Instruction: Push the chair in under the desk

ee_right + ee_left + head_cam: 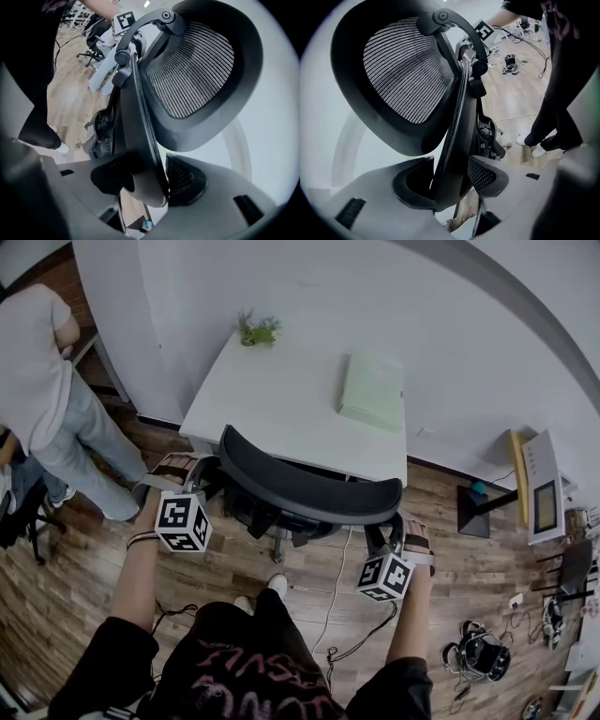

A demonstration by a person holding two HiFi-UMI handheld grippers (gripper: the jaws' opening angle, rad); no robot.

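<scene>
Chair backrest point(309, 488) is being clamped edgewise by left gripper point(450, 183) and right gripper point(150, 180); push both sides evenly, keeping it square to the desk point(281, 399).

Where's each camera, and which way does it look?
Head view: on the person's head, looking steeply down at chair and desk; both forearms show.
Left gripper view: on the left gripper, looking along jaws clamped on the chair's edge; the person's legs show.
Right gripper view: on the right gripper, clamped likewise; a leg shows.
Shared: both gripper views see the chair's mesh from opposite sides.
</scene>
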